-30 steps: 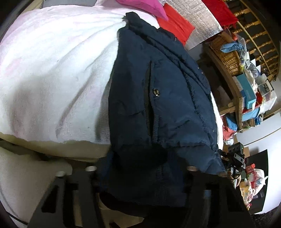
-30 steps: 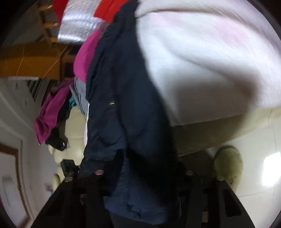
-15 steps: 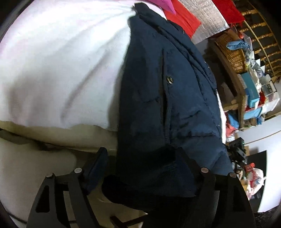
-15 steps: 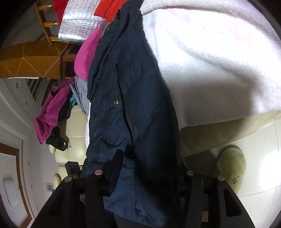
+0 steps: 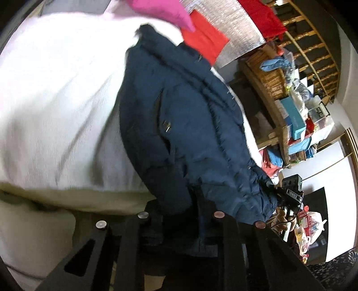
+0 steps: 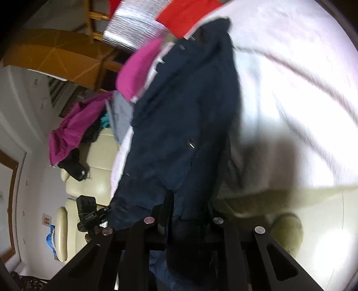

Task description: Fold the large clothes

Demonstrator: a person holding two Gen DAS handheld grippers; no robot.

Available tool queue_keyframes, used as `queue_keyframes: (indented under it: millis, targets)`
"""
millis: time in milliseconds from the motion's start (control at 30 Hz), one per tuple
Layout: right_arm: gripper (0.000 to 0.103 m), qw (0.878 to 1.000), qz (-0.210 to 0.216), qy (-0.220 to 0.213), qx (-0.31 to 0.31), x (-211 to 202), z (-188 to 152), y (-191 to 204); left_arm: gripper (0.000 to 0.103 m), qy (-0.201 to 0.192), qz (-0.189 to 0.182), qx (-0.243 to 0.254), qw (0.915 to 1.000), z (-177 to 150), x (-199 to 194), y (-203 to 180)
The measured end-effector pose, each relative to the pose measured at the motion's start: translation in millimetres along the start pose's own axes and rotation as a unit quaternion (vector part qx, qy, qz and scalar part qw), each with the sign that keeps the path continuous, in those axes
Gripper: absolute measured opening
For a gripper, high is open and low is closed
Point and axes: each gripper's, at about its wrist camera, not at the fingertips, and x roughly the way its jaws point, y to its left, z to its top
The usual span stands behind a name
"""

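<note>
Bedding fills most of what I see: a white fleecy blanket [image 5: 56,94] spread over a cream cushioned seat [image 5: 33,223], soft and ribbed in texture, serving as the laying surface for the folding. On it lies the navy padded jacket [image 5: 179,134], long and puffy, with quilted seams and a metal snap button [image 5: 166,126] on its front. It stretches away from the person along the blanket, its far end near a pink garment [image 5: 161,9] and a red cloth [image 5: 204,40], while its near hem hangs off the edge of the seat toward both tools.

The left tongs [image 5: 181,223] are clenched on the jacket's near hem, fabric bunched between the black fingers. The right tongs [image 6: 183,223] likewise grip the hem, with dark cloth pinched in the narrow gap. Holding two points of one edge looks to me like preparation for lifting that edge and carrying it over the rest, so the garment doubles evenly; I judge the fold to be at an early stage. The padding is thick and slippery-looking, so it may spring back or slide on the fleece.

Off to the side stands a cluttered wooden shelf [image 5: 275,125] holding a wicker basket [image 5: 268,76], and a magenta garment [image 6: 71,129] is draped over a cream sofa [image 6: 94,179].
</note>
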Motion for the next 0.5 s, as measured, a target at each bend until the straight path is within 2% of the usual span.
queue_keyframes:
  millis: [267,500]
  targets:
    - [0.017,0.997,0.019,-0.066,-0.021,-14,49,31,0.020,-0.046,-0.006,0.031,0.9985,55,-17,-37]
    - [0.015,0.993,0.021,-0.112,-0.037,-5,122,54,0.020,-0.080,0.006,0.039,0.9960,143,-16,-51]
